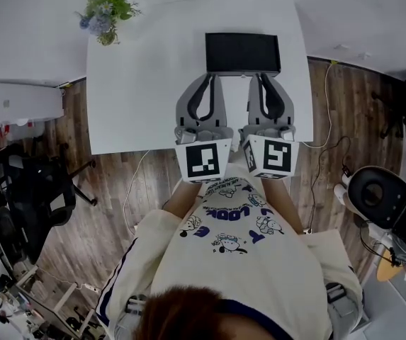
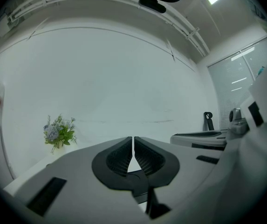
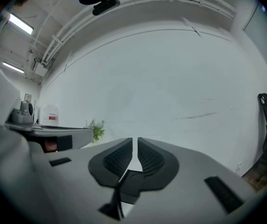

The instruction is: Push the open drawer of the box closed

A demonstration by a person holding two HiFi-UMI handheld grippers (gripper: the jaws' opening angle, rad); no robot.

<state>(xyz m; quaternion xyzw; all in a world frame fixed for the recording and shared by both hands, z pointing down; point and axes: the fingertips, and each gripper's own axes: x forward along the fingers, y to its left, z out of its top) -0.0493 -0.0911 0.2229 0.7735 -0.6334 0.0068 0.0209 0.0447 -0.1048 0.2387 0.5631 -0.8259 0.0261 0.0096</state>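
Head view, from the left: a white appliance [image 1: 18, 103] stands on the wooden floor [image 1: 135, 190], with a black office chair [image 1: 43, 190] below it. A small bunch of blue and green flowers [image 1: 107, 13] sits at the far left corner of the white surface [image 1: 139, 98].

The left tongs [image 1: 212, 78] lie over the near half of the surface, pointing away from the person, with their marker cube [image 1: 203, 161] at the near edge. In the left gripper view these tongs [image 2: 133, 139] are clenched: the two ribbed pads meet at the tips with nothing between them. Only the pale wall and the flowers [image 2: 58, 132] show beyond.

The black box [image 1: 243, 53] rests on the far middle of the surface, straight ahead of both tongs. Their tips reach just short of its near face; whether they touch it cannot be told. From above, it also cannot be told whether its drawer is open.

The right tongs [image 1: 259, 78] lie just beside the left ones, parallel to them, with their marker cube [image 1: 273, 156] at the surface's near edge. In the right gripper view they [image 3: 135, 140] are clenched too, with a hairline slit between the pads and nothing in it.

A thin cable [image 1: 324, 112] runs along the floor right of the surface.
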